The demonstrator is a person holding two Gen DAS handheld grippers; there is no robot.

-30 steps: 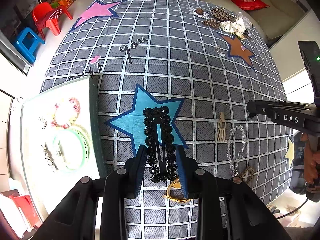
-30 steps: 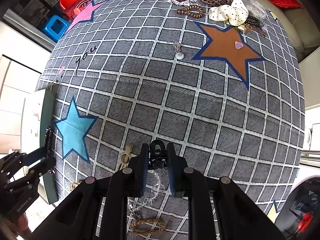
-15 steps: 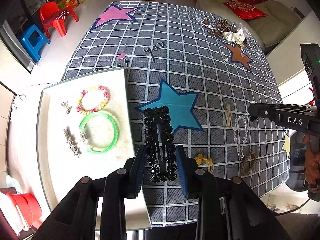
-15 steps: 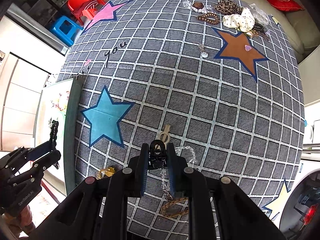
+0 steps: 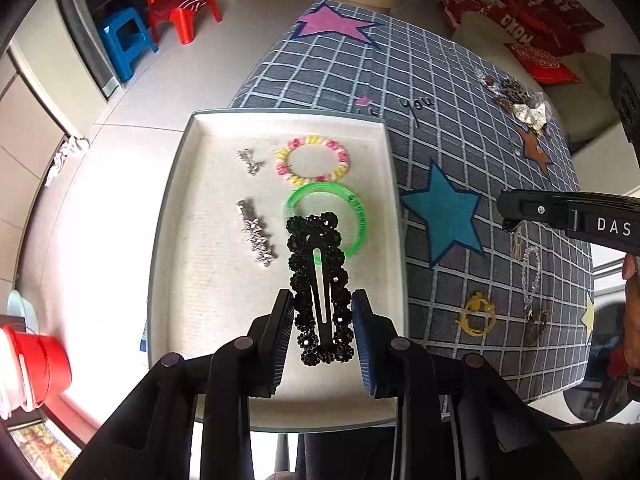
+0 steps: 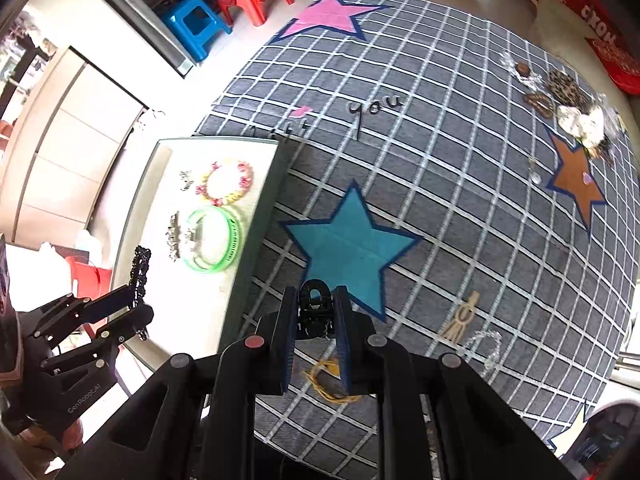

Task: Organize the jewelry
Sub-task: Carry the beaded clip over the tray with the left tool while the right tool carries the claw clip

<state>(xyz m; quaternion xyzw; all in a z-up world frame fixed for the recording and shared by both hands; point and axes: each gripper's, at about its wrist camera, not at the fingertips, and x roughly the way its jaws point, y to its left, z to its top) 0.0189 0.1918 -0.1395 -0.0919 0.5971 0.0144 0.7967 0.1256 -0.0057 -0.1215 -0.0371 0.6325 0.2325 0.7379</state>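
Glittery black beaded hair clip [image 5: 321, 288], matt cloth tablecloth [image 5: 448, 140]

The tray [image 5: 182, 184] sits left of the tablecloth [image 5: 460, 128], holding 2 bracelets [image 5: 312, 158] and 2 clips [image 5: 256, 236].

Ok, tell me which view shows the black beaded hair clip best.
Left wrist: the black beaded hair clip shows face-on, whole, in the left gripper. Right wrist shows it only edge-on, far left.

A pale tiled floor [image 5: 248, 32] holds a red plastic chair [image 5: 180, 2], a blue stool [image 5: 126, 40] and red cushions [image 5: 540, 60].
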